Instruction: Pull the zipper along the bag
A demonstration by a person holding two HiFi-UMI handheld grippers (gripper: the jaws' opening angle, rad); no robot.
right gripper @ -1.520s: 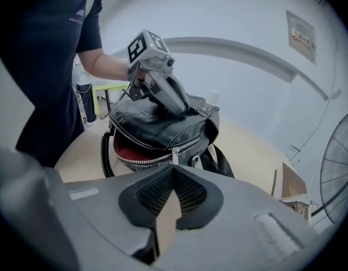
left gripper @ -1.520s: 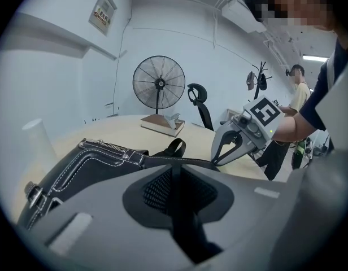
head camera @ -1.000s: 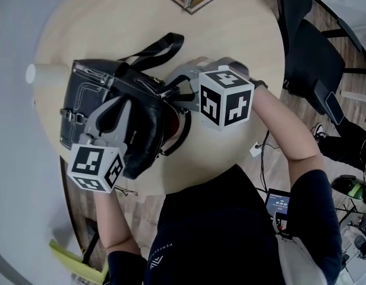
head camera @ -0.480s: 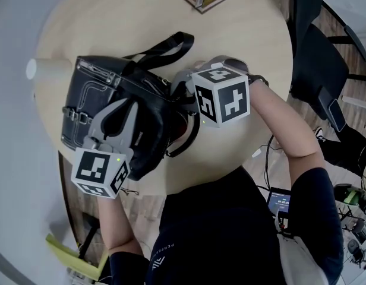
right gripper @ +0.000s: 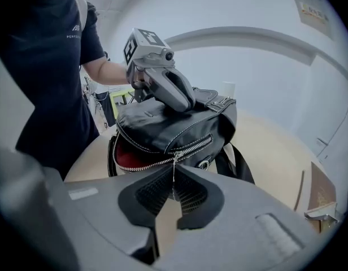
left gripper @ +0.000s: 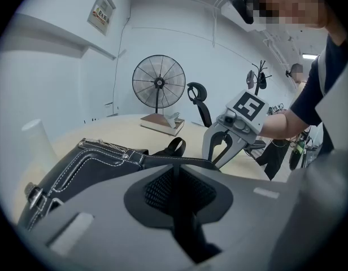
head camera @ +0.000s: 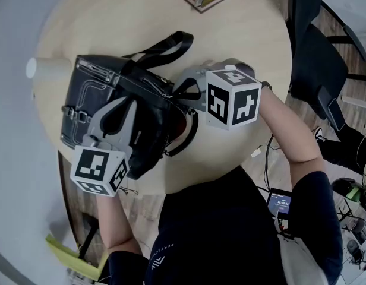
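- While the jaws of my right gripper point(right gripper: 173, 176) are closing, the zipper pull point(right gripper: 174, 161) hangs between their pads, right at the tips.
- Its zipper track point(right gripper: 192, 145) runs crosswise to those jaws: open mouth with red lining point(right gripper: 126, 154) left of the pull, closed teeth to its right.
- My left gripper point(left gripper: 177, 171), narrow, pinches the top of the bag point(right gripper: 174, 123) on the table point(head camera: 242, 34), farther from the pull.

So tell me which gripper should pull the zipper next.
Right. The right gripper is closing its fingers around the silver metal zipper pull of the black leather bag; the left gripper clamps the bag's top.
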